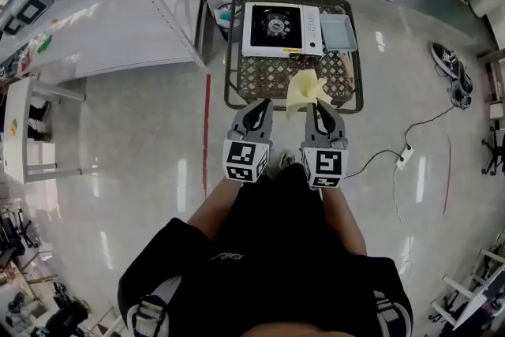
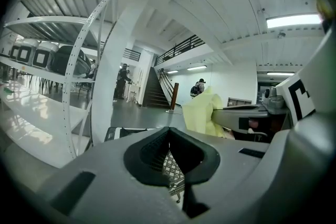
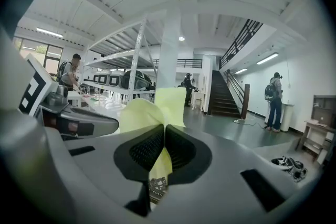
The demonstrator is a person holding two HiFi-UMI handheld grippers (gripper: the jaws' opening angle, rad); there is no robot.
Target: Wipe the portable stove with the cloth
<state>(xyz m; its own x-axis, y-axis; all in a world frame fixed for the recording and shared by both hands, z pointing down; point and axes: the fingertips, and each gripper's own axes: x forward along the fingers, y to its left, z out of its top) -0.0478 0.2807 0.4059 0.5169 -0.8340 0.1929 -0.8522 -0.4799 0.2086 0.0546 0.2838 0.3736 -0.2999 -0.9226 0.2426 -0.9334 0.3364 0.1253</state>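
Now, head view, stove: the portable stove (image 1: 282, 29) sits on the far half of the lattice tabletop (image 1: 272, 76), with a pale blue tray (image 1: 338, 31) just beside it at 3 o'clock.
Head view, tongs: the left tongs (image 1: 262, 103) and right tongs (image 1: 316, 108) are held side by side over the near rim, both pointing to 12 o'clock.
Head view, cloth: the yellow cloth (image 1: 304, 89) stands up from the tips of the right tongs, above the bare lattice and apart from the stove.
Left gripper view, tongs: the left tongs (image 2: 169, 136) are pressed together at the tips with nothing between them. Only lattice shows through the gap lower down.
Left gripper view, neighbours: the cloth (image 2: 202, 112) and the right tongs (image 2: 247, 116) lie at 2 o'clock.
Right gripper view, tongs: the right tongs (image 3: 164, 139) are clamped on the cloth (image 3: 152, 108), which fans out above the pads and hangs below them.
Right gripper view, neighbour: the left tongs (image 3: 79, 122) lie at 9 o'clock.
Key relation: the stove lies at 12 o'clock from both tongs, a touch toward 11 from the right pair. Its long axis runs 9 to 3.
Judgement: wiping has not begun. The right tongs carry the cloth, so they likely need to go forward and down onto the stove top.
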